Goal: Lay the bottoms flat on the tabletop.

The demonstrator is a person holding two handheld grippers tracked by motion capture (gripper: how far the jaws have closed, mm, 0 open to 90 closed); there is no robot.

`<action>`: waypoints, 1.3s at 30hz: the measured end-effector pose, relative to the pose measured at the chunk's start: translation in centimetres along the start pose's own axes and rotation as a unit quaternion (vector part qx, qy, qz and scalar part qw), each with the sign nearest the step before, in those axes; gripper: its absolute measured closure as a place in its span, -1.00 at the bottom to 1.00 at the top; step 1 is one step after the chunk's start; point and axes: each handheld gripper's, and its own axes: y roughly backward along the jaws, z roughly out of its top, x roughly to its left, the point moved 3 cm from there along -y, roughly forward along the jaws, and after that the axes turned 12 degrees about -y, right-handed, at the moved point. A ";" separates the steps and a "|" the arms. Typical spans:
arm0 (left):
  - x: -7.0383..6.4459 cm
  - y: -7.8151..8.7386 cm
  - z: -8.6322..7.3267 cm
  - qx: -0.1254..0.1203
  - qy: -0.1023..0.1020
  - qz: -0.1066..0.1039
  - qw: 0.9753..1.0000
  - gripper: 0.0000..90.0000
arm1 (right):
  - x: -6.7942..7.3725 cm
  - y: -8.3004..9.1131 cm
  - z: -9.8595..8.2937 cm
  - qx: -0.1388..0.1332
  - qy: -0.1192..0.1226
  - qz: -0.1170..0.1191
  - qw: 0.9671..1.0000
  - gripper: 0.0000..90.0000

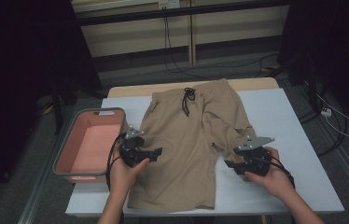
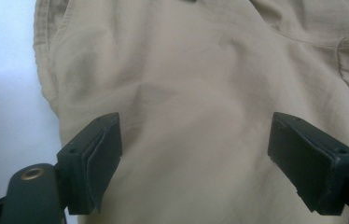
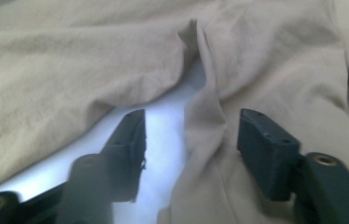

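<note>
Tan shorts (image 1: 182, 140) lie flat on the pale table (image 1: 275, 116), waist at the far side, with a black drawstring (image 1: 189, 99). One leg reaches the near edge; the other leg (image 1: 233, 126) is bunched up shorter. My left gripper (image 1: 156, 152) hovers open over the long leg near its left side, bare tan cloth (image 2: 186, 70) spanning its jaws (image 2: 193, 140). My right gripper (image 1: 231, 164) is open at the bunched leg's hem. The hem edge (image 3: 205, 107) runs between its jaws (image 3: 189, 123), one jaw over the bare table, the other over cloth.
A pink basket with a grey rim (image 1: 91, 111) stands empty against the table's left side, close to my left hand. Bare table lies to the right of the shorts. Cables and a white power strip (image 1: 325, 112) lie on the floor beyond.
</note>
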 end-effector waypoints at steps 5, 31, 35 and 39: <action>-0.1 -0.2 -0.1 0.006 -0.002 0.000 1.000 -0.60 | -0.3 -1.3 -0.8 0.029 0.002 -0.016 0.999 0.31; -0.8 -0.2 0.3 -0.001 -0.009 -0.018 1.000 -0.62 | 4.5 -4.6 2.5 0.000 -0.044 0.089 0.995 0.61; -0.8 -0.1 0.4 -0.003 -0.011 -0.018 1.000 -0.62 | 3.9 -2.4 2.6 -0.014 -0.050 0.084 0.995 0.18; -0.8 0.0 0.4 -0.003 -0.007 -0.019 1.000 -0.62 | 1.9 0.9 2.4 -0.048 -0.073 0.063 0.994 0.05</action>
